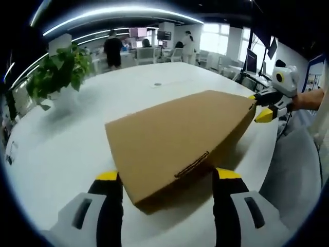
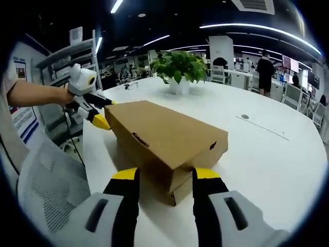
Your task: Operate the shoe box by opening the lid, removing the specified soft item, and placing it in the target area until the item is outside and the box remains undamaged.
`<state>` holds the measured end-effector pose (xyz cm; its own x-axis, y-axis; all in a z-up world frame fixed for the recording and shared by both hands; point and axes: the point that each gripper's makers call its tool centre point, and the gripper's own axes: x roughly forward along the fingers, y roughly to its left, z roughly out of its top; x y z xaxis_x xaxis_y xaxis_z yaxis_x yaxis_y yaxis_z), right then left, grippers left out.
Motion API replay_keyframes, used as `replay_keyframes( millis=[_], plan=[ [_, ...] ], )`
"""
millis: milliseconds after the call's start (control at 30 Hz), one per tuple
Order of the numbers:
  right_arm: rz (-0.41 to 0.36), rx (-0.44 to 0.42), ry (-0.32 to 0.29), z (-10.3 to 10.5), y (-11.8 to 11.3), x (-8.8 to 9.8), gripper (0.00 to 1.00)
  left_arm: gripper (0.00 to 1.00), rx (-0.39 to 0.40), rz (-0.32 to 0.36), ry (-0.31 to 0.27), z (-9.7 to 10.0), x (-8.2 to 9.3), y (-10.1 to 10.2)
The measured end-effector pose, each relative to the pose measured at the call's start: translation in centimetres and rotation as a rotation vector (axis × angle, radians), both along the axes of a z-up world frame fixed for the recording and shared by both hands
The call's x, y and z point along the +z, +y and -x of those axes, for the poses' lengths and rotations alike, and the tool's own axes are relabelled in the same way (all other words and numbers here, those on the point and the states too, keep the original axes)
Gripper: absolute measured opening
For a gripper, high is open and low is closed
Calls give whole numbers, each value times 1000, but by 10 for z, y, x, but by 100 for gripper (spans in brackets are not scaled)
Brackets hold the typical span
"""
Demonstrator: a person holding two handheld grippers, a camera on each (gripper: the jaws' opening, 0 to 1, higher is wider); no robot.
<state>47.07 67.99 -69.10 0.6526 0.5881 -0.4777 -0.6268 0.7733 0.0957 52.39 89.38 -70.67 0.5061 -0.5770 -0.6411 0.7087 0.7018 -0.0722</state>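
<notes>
In the left gripper view our left tongs (image 1: pixel 168 178) rise from the bottom of the frame, released, jaws spread to either side of the near end of the closed shoe box (image 1: pixel 180 141) that lies mid-frame on the white worktop (image 1: pixel 103 103). In the right gripper view our right tongs (image 2: pixel 162 177) stand likewise parted astride the box's opposite end at lower centre. Farther off we see a potted plant (image 2: pixel 179 67) at upper centre of that view, and people standing at the back of the room.
</notes>
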Motion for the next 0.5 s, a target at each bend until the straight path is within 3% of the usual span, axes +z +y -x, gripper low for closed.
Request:
replay_keyframes(
  millis=[500],
  plan=[
    [11,0,-57,-1,-7,22,40,74,16,21,-23,12,27,-17]
  ],
)
